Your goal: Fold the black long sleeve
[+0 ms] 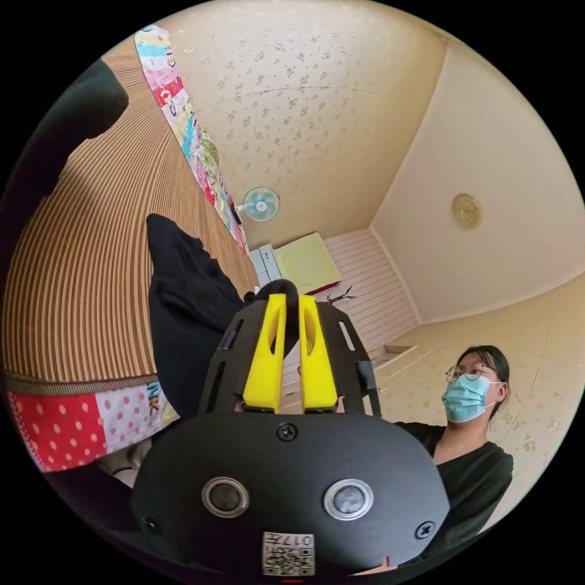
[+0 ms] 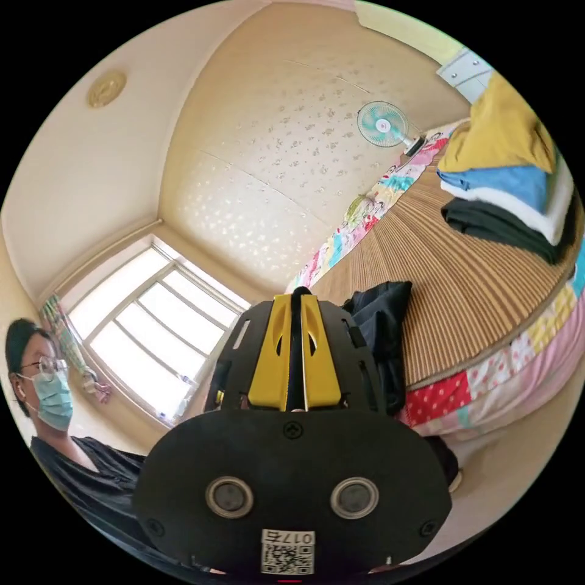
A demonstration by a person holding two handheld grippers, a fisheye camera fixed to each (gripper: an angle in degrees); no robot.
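Two hand-held grippers each pinch black cloth between yellow jaws. In the left gripper view, the left hand-held gripper [image 1: 291,304] has its jaws close together, clamped on a fold of the black long sleeve [image 1: 183,304], which bulges out at the jaw tips. From there the garment hangs down over the edge of the bed [image 1: 85,256], draped on the striped brown mat and the patchwork border below it. Farther along the bed's far side a small fan [image 1: 261,203] stands by the wall, and a person [image 1: 469,426] in a dark top is at the right of that view.

In the right gripper view, the right hand-held gripper [image 2: 297,304] has its jaws drawn nearly together on a thin edge of the black long sleeve [image 2: 381,323], bunched on the mat just beside it. A stack of folded clothes [image 2: 512,195] lies well apart, further up the bed.
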